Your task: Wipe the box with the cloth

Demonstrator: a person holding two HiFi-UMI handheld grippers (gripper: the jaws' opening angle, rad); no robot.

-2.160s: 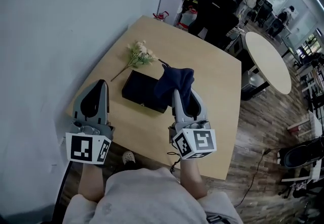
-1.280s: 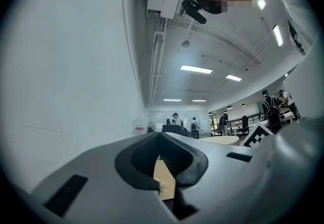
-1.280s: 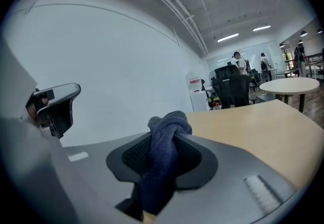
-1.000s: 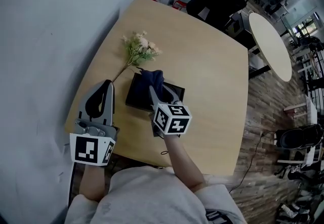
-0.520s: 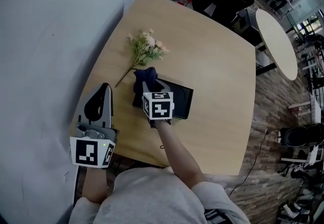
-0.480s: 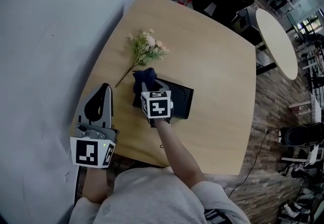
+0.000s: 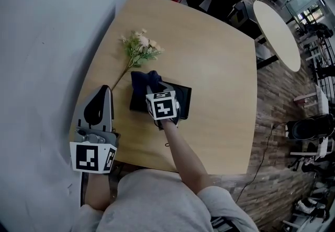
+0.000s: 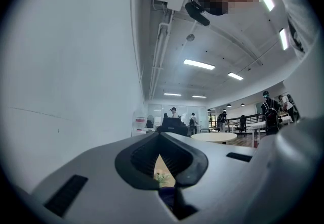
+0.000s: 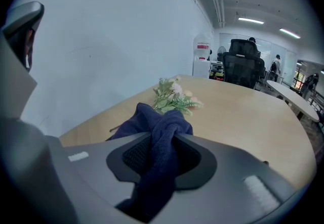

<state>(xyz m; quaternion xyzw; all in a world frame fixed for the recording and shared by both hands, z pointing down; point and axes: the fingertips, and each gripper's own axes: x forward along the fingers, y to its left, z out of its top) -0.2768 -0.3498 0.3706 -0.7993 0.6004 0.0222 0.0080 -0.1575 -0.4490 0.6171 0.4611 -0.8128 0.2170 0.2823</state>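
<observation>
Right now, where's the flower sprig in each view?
Head view: flower sprig upper left on the table, beyond the cloth.
Left gripper view: flower sprig tiny, low centre.
Right gripper view: flower sprig centre, just beyond the cloth.
Shared landmark: the tan table.

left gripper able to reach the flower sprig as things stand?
Probably yes. The left gripper is empty, jaws shut, at the near-left edge of the table; bare wood runs from it to the flower sprig. The box and the right gripper holding the cloth sit right of that line.
</observation>
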